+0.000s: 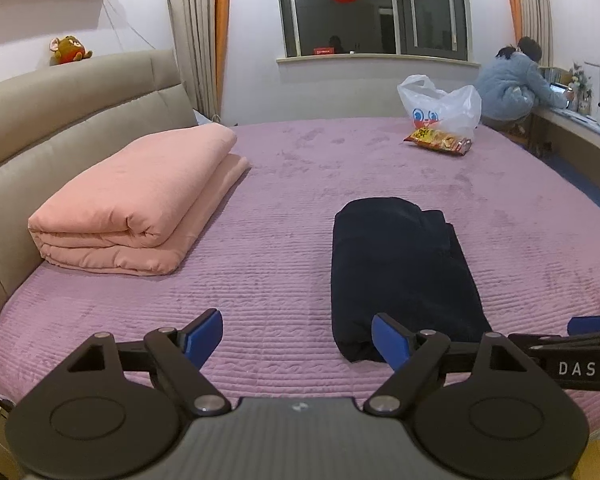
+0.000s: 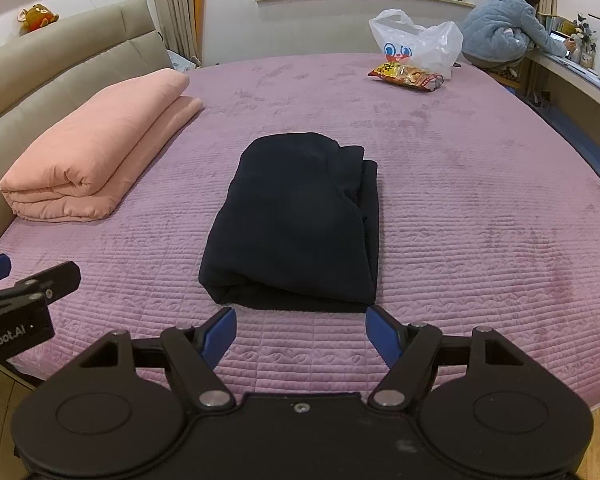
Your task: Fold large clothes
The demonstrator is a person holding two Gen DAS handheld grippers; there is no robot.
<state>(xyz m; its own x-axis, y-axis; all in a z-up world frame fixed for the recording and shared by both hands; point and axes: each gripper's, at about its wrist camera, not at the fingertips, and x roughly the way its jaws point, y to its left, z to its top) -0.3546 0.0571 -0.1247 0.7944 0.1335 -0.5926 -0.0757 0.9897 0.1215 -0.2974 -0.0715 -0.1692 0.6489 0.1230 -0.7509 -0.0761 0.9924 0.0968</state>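
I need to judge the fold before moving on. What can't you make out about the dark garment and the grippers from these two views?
- Folded navy garment: garment type unclear; the fold hides its inner layers, both views.
- Its near end: partly behind the left gripper's right finger, left wrist view.
- Right gripper: open, but cut off by the right frame edge in the left wrist view.
- Snack packet: print too small.

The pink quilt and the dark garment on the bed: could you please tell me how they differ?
The pink quilt is pale and bulky, in thick stacked layers; the dark garment is navy, flatter and smaller. The quilt lies against the headboard; the garment lies mid-bed, just ahead of the open right claw. Both are folded and rest on the purple bedspread, untouched by either claw.
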